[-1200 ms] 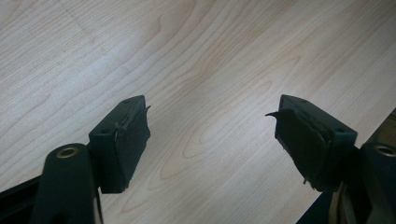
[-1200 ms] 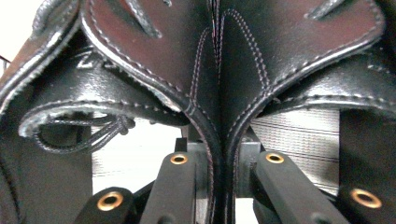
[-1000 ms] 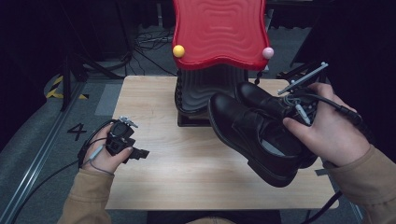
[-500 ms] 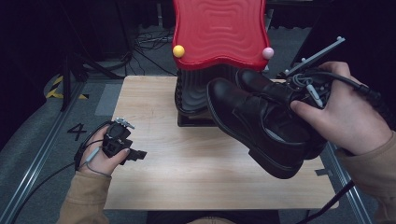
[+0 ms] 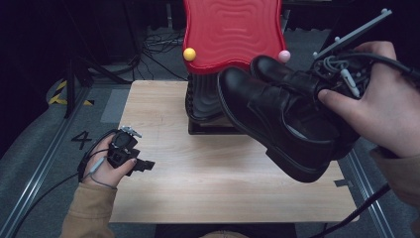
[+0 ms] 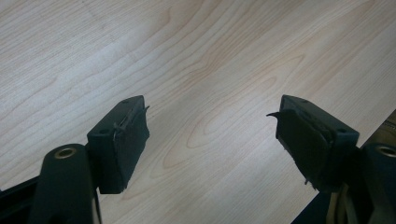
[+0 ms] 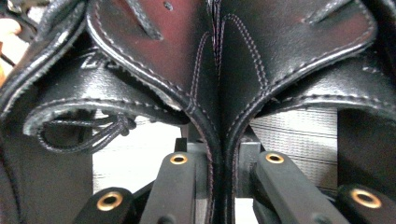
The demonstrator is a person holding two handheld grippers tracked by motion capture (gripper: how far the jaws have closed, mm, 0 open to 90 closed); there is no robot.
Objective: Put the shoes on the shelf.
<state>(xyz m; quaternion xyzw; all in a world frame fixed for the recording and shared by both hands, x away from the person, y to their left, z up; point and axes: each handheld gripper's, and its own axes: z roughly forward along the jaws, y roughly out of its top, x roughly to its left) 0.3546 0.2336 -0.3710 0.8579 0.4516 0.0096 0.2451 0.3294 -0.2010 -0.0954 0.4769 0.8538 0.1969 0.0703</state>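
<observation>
A pair of black leather shoes (image 5: 282,124) hangs in the air over the right half of the wooden table (image 5: 198,188), toes pointing left and toward the red stand. My right gripper (image 7: 219,154) is shut on the two inner walls of the shoes (image 7: 215,70), pinching them together; in the high view a hand wraps the right gripper (image 5: 341,74) behind the heels. My left gripper (image 5: 143,165) rests low at the table's left edge. Its jaws stand apart in the left gripper view, open (image 6: 210,135) with bare wood between them.
A red wavy-topped stand (image 5: 233,34) on a black ribbed base (image 5: 203,99) stands at the table's back middle, with a yellow ball (image 5: 189,54) and a pink ball (image 5: 284,56) at its corners. The shoes hang close to its right front. Cables trail over the floor.
The right hand has lifted the pair of shoes upward, so they now hang higher and nearer the red top. The left hand has kept still.
</observation>
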